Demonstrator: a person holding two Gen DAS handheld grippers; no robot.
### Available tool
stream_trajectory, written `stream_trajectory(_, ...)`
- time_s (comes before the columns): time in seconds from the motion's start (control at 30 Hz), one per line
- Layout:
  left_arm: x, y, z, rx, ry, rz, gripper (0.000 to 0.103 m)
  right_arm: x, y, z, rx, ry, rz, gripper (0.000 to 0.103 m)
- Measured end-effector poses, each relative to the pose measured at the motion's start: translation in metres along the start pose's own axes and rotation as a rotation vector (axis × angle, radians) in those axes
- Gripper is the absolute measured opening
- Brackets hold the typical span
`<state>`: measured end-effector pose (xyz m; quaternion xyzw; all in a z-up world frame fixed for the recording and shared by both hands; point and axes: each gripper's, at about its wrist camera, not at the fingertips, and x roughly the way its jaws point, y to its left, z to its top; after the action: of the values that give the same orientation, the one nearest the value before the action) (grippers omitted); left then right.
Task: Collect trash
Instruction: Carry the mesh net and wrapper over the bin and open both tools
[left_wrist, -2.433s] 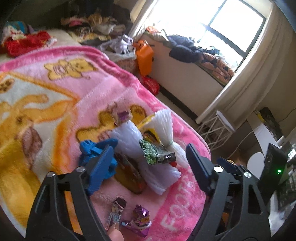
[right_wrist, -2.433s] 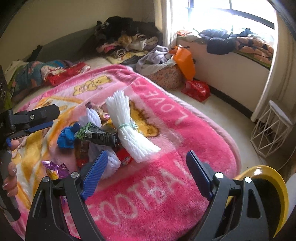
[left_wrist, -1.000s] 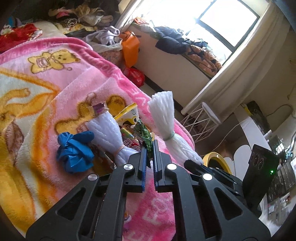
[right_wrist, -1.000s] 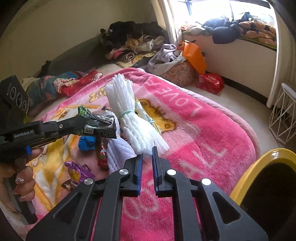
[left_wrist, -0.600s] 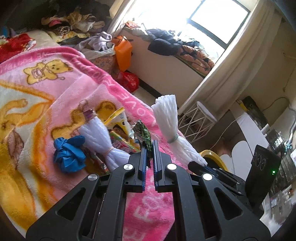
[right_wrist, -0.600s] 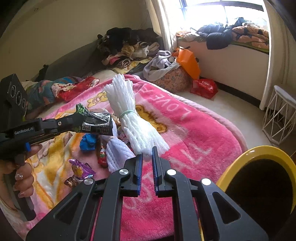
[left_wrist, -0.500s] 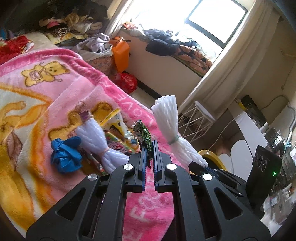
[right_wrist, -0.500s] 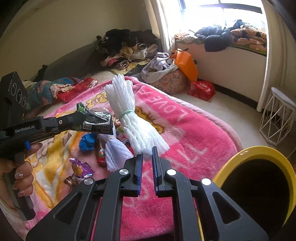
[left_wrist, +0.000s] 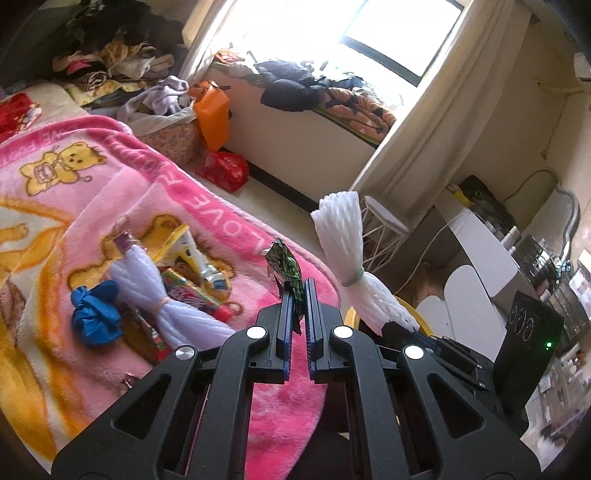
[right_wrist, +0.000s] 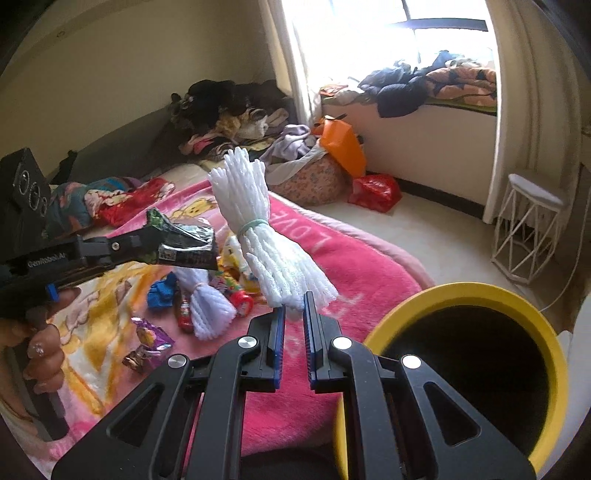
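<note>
Right wrist view: the right gripper (right_wrist: 293, 310), jaws clamped on the lower end of a white foam-net bundle (right_wrist: 258, 236) bound by a green rubber band, holds it upright above the pink cartoon blanket (right_wrist: 365, 273), with the black mouth of a yellow-rimmed trash bin (right_wrist: 476, 291) at four o'clock, near the claw. At nine o'clock the left gripper (right_wrist: 147, 236), carried in a hand (right_wrist: 40, 350), is pinched tight on a crumpled green-and-black snack wrapper (right_wrist: 184, 243); the left wrist view shows that wrapper (left_wrist: 286, 271) standing up from the closed left gripper (left_wrist: 300, 295), the foam bundle (left_wrist: 343, 243) at two o'clock. More litter lies on the blanket at ten o'clock: a second foam-net bundle (right_wrist: 207, 299), a crumpled blue glove (right_wrist: 162, 290), a purple candy wrapper (right_wrist: 149, 339) and bright snack packets (right_wrist: 236, 288). The step in hand appears to be the carry to the bin, both claws loaded. The next move likely calls for bringing each load over the bin's opening before letting go, since the light foam and wrapper could drift past the rim.
</note>
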<state>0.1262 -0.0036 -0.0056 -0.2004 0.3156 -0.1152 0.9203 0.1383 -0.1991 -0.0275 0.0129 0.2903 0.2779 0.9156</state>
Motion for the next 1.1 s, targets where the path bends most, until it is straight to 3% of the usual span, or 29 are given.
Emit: stream_trajectory(1.1, 0.034, -0.092, -0.021, 0.146, 0.063, -0.131, 0.003, -0.061, -0.096, -0.041, 0.237, -0.061, -0.185, 0.009)
